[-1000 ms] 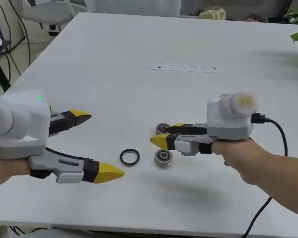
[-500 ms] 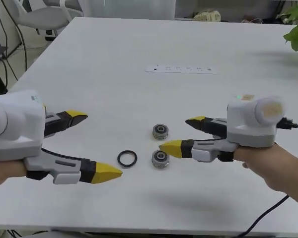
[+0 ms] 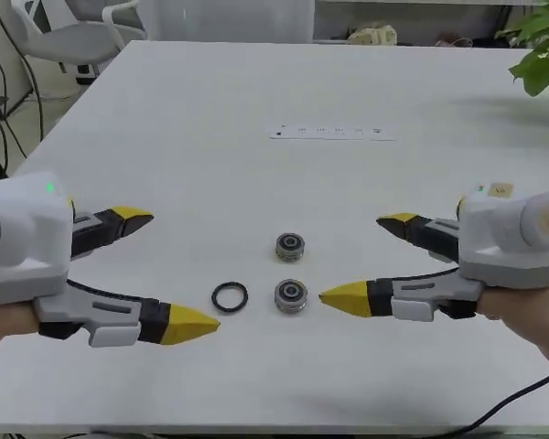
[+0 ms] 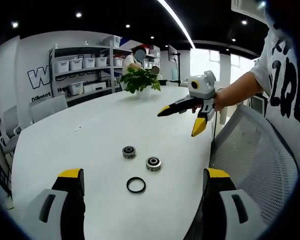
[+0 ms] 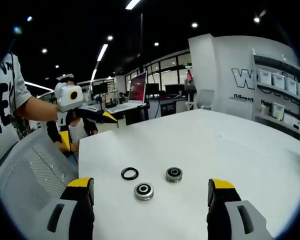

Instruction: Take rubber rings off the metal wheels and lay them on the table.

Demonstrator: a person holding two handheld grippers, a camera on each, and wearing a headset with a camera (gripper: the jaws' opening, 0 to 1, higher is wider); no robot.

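On the white table [image 3: 210, 137] in the head view, a loose rubber ring [image 3: 230, 296] lies just beside the near metal wheel [image 3: 291, 295], the far wheel [image 3: 290, 246] behind. The left gripper [image 3: 178, 268] and right gripper [image 3: 353, 258] flank them, jaws wide and empty. Both gripper views show the far wheel dark-rimmed, likely unstripped: next, pin it and peel its ring.

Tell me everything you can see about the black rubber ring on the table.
The rubber ring is a thin black loop, matte, lying flat on the white table. It sits beside the nearer metal wheel without touching it. The left hand-held gripper and right hand-held gripper hang open, clear of it.
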